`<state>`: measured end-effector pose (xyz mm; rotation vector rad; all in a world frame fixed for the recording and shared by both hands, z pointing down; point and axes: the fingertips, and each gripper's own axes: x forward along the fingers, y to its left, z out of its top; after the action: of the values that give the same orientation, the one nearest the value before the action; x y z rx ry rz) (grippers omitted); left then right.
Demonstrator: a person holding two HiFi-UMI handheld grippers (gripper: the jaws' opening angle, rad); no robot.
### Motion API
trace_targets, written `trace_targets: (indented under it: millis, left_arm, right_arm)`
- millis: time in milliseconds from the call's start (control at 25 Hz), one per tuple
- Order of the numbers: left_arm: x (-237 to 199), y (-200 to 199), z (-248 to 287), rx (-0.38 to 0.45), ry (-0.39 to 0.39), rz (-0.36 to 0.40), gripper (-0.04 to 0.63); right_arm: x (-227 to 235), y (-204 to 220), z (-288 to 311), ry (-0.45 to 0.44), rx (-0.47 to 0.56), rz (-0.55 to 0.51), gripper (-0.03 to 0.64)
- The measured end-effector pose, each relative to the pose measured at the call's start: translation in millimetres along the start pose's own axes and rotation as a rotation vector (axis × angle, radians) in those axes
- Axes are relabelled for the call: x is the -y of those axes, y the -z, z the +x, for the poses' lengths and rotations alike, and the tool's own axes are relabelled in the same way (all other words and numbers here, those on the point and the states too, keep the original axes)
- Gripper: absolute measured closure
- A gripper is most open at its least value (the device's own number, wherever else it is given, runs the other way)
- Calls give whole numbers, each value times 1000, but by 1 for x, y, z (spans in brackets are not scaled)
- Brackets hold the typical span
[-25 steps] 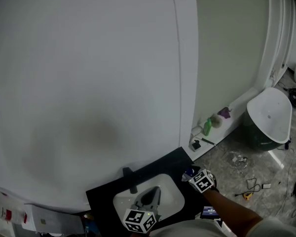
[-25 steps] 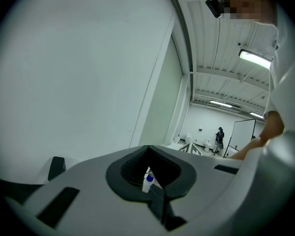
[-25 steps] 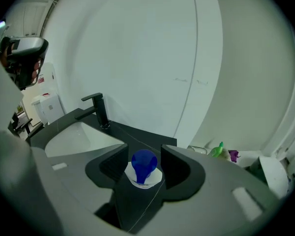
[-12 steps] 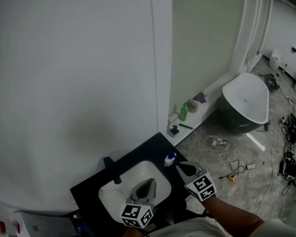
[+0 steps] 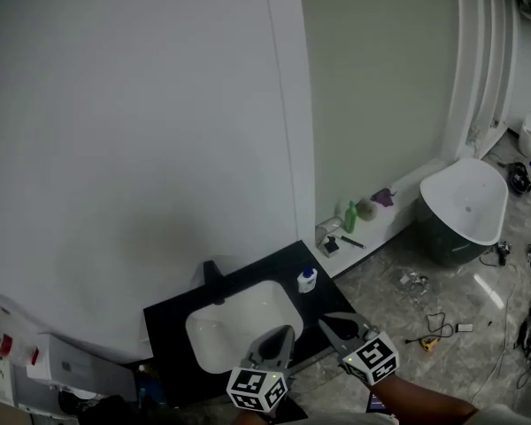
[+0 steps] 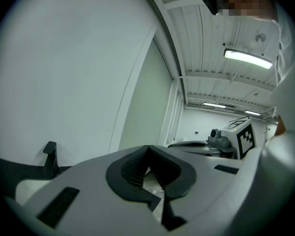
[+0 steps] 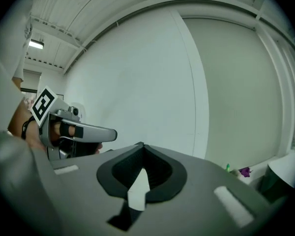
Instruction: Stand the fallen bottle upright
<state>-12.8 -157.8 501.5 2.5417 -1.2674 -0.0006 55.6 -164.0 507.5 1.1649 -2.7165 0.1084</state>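
Note:
A small white bottle with a blue cap (image 5: 307,279) stands upright on the right part of the black countertop (image 5: 173,321), beside the white sink (image 5: 239,326). No gripper touches it. In the head view my right gripper (image 5: 329,322) hovers just off the counter's front right edge, below the bottle, shut and empty. My left gripper (image 5: 283,333) is over the sink's front rim, also shut with nothing in it. In the left gripper view the jaws (image 6: 147,148) meet at their tips; in the right gripper view the jaws (image 7: 140,145) meet too.
A black faucet (image 5: 214,277) stands behind the sink. A wall ledge to the right holds a green bottle (image 5: 350,215) and a purple item (image 5: 382,197). A white tub with a dark shell (image 5: 465,206) stands on the marble floor, with cables and small tools (image 5: 429,339) nearby.
The right gripper let go of the bottle, drew back from the counter and closed. The bottle now stands alone. The left gripper also pulled back toward me.

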Motion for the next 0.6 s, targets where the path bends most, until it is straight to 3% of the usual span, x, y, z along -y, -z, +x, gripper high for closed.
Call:
trace_targets:
  millis: [320, 600]
  left_arm:
    - [105, 26, -43, 25, -88, -19, 589]
    - [139, 16, -80, 41, -83, 23, 589]
  right_arm:
    - [-43, 1, -105, -82, 29, 24, 615]
    - [-76, -13, -147, -68, 70, 58, 615]
